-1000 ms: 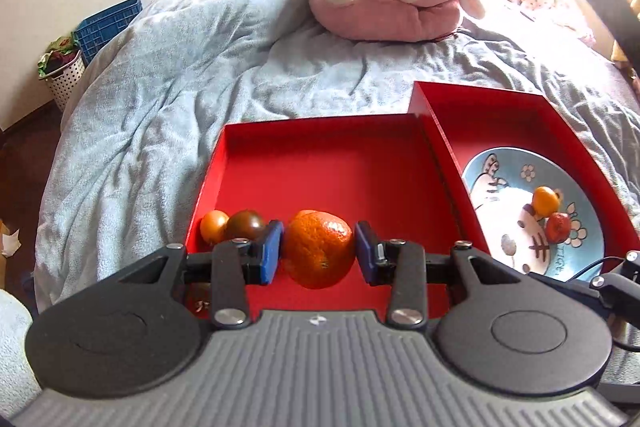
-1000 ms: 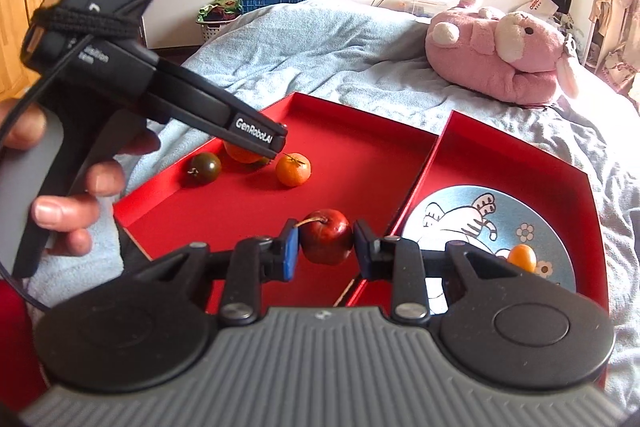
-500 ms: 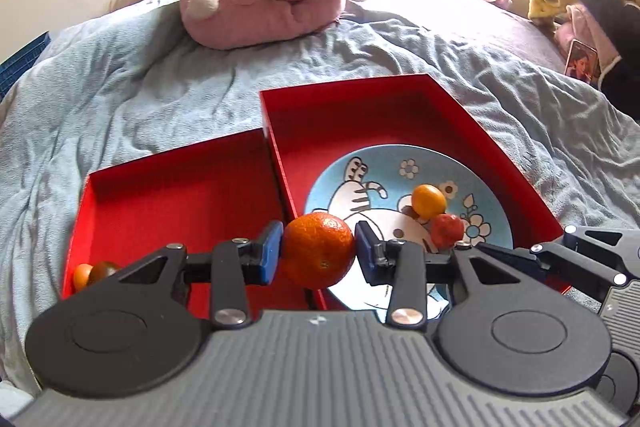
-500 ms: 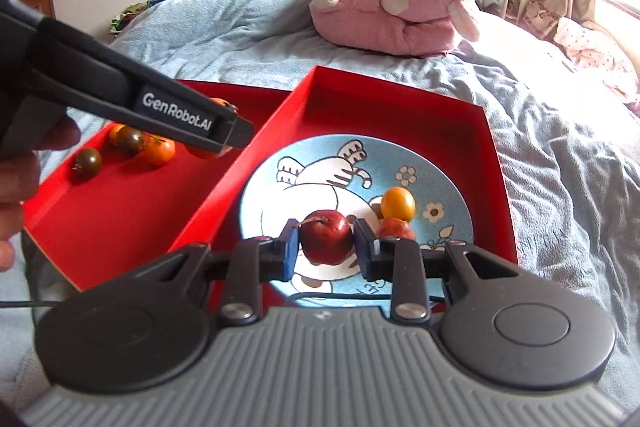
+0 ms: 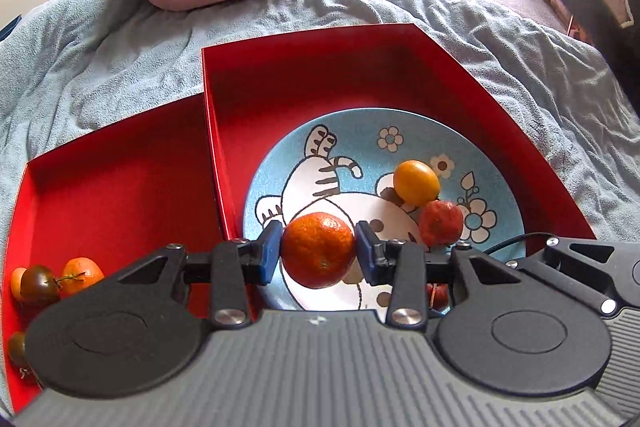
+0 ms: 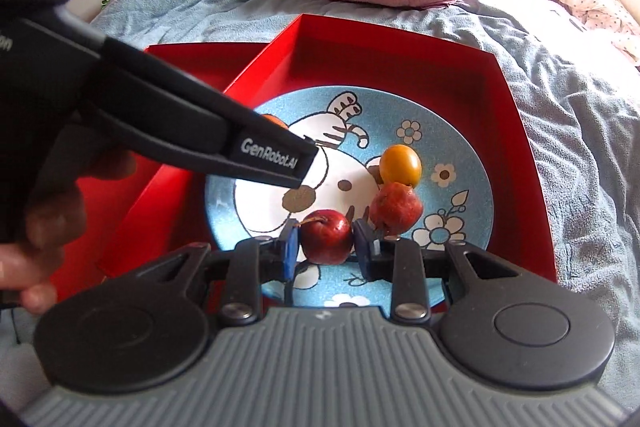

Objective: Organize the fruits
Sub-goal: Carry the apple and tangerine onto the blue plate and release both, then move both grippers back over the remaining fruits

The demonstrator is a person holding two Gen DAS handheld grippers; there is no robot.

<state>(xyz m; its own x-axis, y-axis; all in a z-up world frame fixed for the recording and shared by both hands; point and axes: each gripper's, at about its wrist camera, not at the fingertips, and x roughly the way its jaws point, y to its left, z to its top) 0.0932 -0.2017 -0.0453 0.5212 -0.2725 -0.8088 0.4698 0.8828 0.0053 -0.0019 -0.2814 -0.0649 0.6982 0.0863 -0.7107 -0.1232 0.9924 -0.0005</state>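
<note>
Your left gripper (image 5: 318,251) still clamps the mandarin (image 5: 318,250) between its blue pads, and it has swung from above the left red tray (image 5: 120,187) to over the blue plate (image 5: 360,139) in the right red tray (image 5: 304,67). Your right gripper (image 6: 325,242) keeps its narrow hold on the small red fruit (image 6: 326,241), now low over the same plate. Just beyond its right finger sit a rough red fruit (image 6: 395,207) and a yellow tomato (image 6: 400,165), seemingly touching. Left of your left fingers, four or so small fruits (image 5: 48,281) remain in the left tray
</note>
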